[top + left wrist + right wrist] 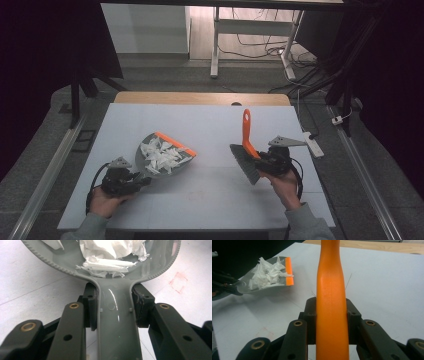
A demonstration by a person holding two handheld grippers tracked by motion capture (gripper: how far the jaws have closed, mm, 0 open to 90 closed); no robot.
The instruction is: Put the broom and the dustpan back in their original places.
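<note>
At the near edge of the white table [210, 200], 1 grey dustpan [162, 156] is being clamped by its handle in the left gripper [142, 180]. 1 heap of torn white paper [161, 155] is being carried in its pan. To the right, 1 orange-handled brush [247, 145] is being gripped by the right gripper [260, 159], bristles downward. Beyond the table, cables [260, 47] are being left on the floor.

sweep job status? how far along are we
Done, by the look of it: the paper scraps sit in the grey dustpan, and no loose scraps show on the table. In hand: the left claw grips the dustpan handle, the right claw grips the orange brush, held off to the side. Left, probably: emptying the pan and setting both tools down.
</note>
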